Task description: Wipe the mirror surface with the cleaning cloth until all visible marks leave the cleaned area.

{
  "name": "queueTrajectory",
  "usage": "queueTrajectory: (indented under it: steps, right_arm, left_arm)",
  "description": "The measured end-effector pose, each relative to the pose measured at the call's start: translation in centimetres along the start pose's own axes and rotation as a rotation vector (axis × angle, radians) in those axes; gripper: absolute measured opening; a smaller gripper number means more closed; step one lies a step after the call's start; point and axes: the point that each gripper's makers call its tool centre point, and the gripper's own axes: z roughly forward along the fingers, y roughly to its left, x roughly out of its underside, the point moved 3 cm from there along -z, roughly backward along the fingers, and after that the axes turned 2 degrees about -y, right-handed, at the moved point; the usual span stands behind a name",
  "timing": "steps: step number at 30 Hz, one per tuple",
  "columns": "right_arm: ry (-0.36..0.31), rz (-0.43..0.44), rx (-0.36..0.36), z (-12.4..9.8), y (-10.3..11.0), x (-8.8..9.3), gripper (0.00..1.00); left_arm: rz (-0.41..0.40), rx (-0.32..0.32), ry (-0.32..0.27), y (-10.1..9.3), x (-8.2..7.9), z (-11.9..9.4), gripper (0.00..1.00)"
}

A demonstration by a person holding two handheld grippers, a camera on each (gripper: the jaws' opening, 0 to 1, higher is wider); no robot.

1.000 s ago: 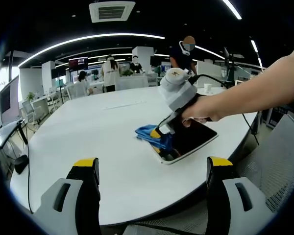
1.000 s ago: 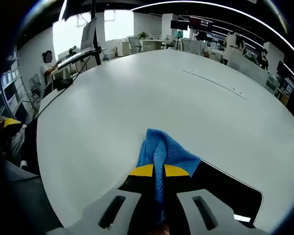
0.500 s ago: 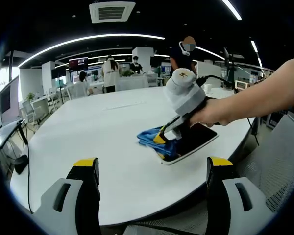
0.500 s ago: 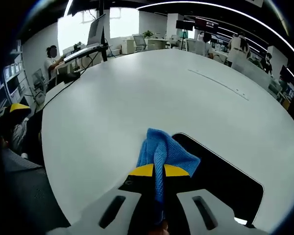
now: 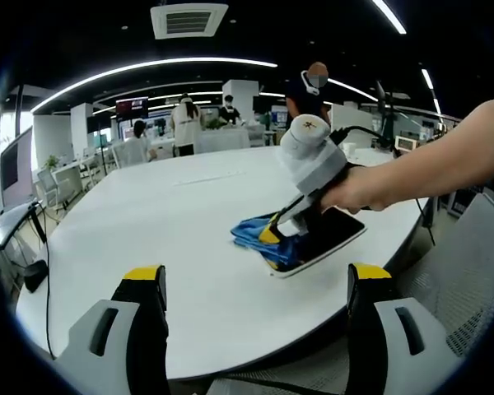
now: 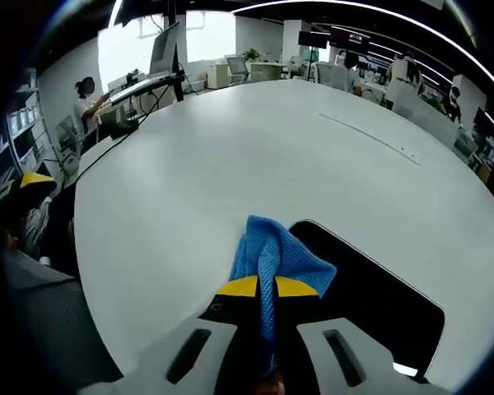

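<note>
Cloth (image 6: 273, 257) sits pinched between the closed fingers of the right gripper (image 6: 261, 287), pressed onto the mirror's (image 6: 379, 304) near-left corner on the white tabletop (image 6: 230, 156) — bunched so it can scrub. Left gripper (image 5: 255, 284) hangs back, fingers spread wide, holding nothing.

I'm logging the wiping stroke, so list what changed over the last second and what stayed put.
The right gripper, shut on the blue cloth, slid the cloth from the table beside the mirror's corner onto the mirror itself; in the right gripper view more dark glass now lies ahead of the cloth. Most of that shift came in the first half second. The grip on the cloth is unchanged, the mirror has not moved, and the left gripper hangs open at the table edge as before.
</note>
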Motion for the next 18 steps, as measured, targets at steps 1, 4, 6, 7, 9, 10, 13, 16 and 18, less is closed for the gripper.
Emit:
queueTrajectory:
  steps: [1, 4, 6, 7, 9, 10, 13, 16, 18]
  right_arm:
    - [0.005, -0.016, 0.002, 0.0, 0.0, 0.0, 0.00]
    - [0.010, -0.059, 0.011, -0.1, 0.0, 0.0, 0.00]
    - [0.010, -0.067, 0.012, -0.2, -0.1, 0.2, 0.00]
    - [0.010, -0.069, 0.012, -0.3, -0.2, 0.2, 0.00]
    - [0.009, -0.075, 0.016, -0.3, -0.7, 0.4, 0.00]
    - [0.007, -0.075, 0.016, -0.4, -0.8, 0.5, 0.00]
    - [0.005, -0.049, 0.017, -0.7, -1.7, 0.8, 0.00]
    - [0.007, -0.042, 0.020, -1.1, -2.0, 1.2, 0.00]
    - [0.008, -0.040, 0.024, -1.1, -2.4, 1.4, 0.00]
  left_arm:
    - [0.000, 0.000, 0.000, 0.0, 0.0, 0.0, 0.89]
    - [0.001, 0.000, 0.001, 0.0, 0.0, 0.0, 0.89]
    - [0.001, -0.001, 0.000, 0.0, 0.0, 0.0, 0.89]
    - [0.001, -0.002, 0.000, 0.0, 0.0, 0.0, 0.89]
    - [0.002, -0.003, 0.000, 0.0, 0.0, 0.1, 0.89]
    - [0.002, -0.003, 0.000, 0.0, 0.0, 0.1, 0.89]
    - [0.002, -0.003, -0.001, 0.0, 0.0, 0.1, 0.89]
    - [0.003, -0.004, -0.001, 0.1, 0.0, 0.1, 0.89]
    - [0.002, -0.004, -0.001, 0.1, 0.0, 0.2, 0.89]
